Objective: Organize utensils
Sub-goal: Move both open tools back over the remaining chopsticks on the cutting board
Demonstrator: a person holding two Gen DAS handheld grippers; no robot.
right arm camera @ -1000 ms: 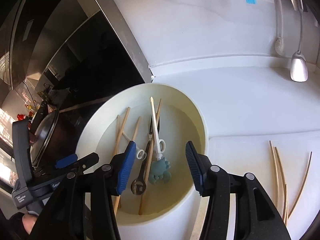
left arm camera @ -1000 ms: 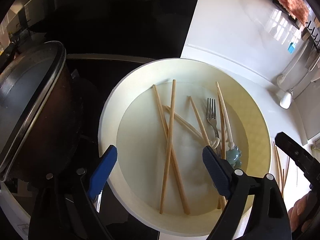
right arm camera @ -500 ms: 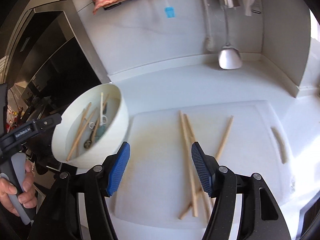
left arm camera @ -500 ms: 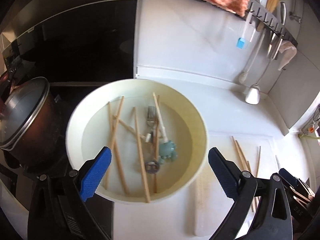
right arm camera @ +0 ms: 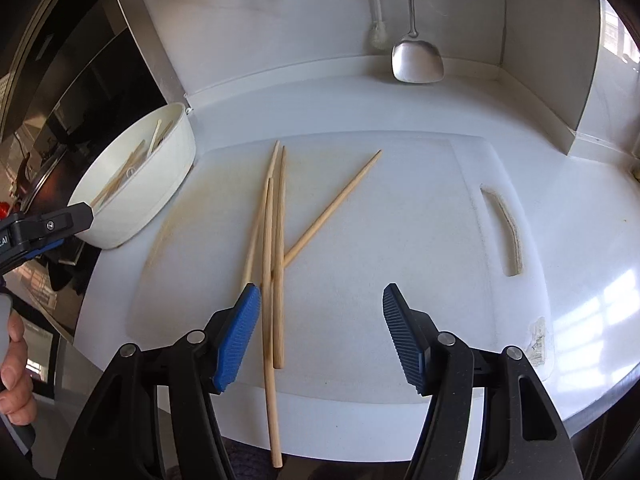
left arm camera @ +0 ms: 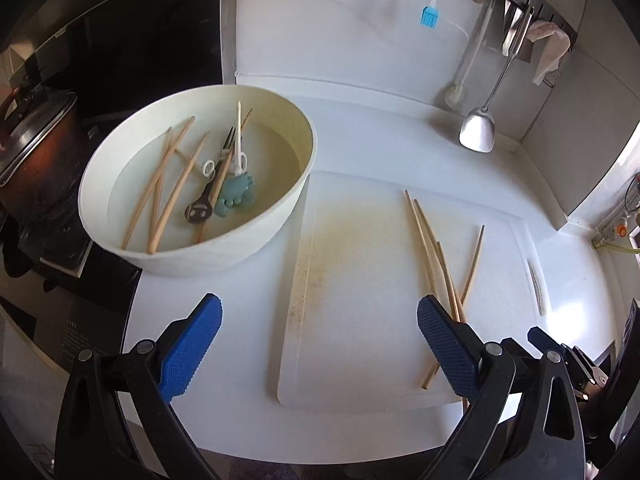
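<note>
The left claw hangs over the white table with its two blue pads spread wide, and nothing is between them. Under it lies the left part of the white plastic cutting board, which has yellowish stains near its left edge.

The right claw is also open, less wide, and it grips nothing. It hovers above the near edge of the cutting board. One long chopstick passes just beside its left pad and runs over the near edge of the board.

Four pale wooden chopsticks lie on the cutting board. Three of them are close together and almost parallel, and they cross a little at the near ends. The fourth one lies slanted to the right, and its near end touches the group.

The round cream plastic bowl stands on the table just left of the board. Inside it lie several more wooden chopsticks, a dark metal fork, a white plastic utensil and a blue-green animal-shaped piece. They lie in a loose heap and cross each other.

A dark pot with a metal lid stands left of the bowl. On the wall behind hang a steel spatula and a blue silicone brush. In the right wrist view a hand shows at the left edge.
</note>
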